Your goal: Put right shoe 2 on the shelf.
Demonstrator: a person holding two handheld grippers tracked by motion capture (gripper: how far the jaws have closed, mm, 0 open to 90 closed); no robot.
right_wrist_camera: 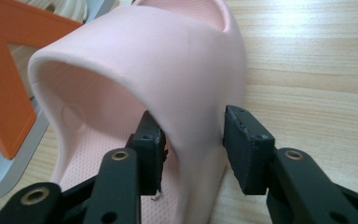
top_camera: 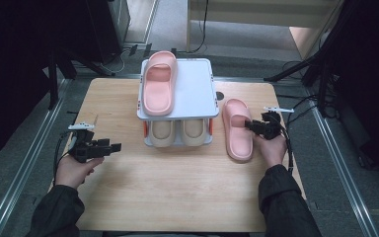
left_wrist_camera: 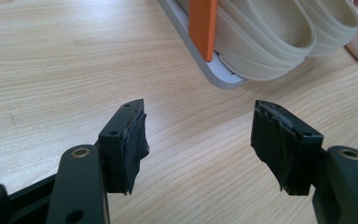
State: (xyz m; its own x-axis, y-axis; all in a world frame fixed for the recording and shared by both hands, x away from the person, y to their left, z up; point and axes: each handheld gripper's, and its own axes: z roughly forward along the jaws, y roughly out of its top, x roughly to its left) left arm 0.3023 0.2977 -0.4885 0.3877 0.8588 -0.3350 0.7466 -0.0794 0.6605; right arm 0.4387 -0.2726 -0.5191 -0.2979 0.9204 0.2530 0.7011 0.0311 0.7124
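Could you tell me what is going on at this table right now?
A person is putting slippers on a small two-level rack. One pink slipper already lies on its top shelf, and a beige pair sits below. The right gripper has its jaws around the strap edge of the second pink slipper, which lies on the table beside the rack; the right pad is not touching. The left gripper is open over the bare wood.

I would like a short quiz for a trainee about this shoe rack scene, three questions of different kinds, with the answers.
1. True or false: a pink slipper lies on top of the rack.
2. What lies between the right gripper jaws? A) orange post B) pink slipper strap C) cable
3. How many beige slippers are on the lower shelf?

Key: 1 true; 2 B, the strap of the pink slipper on the table; 3 two.
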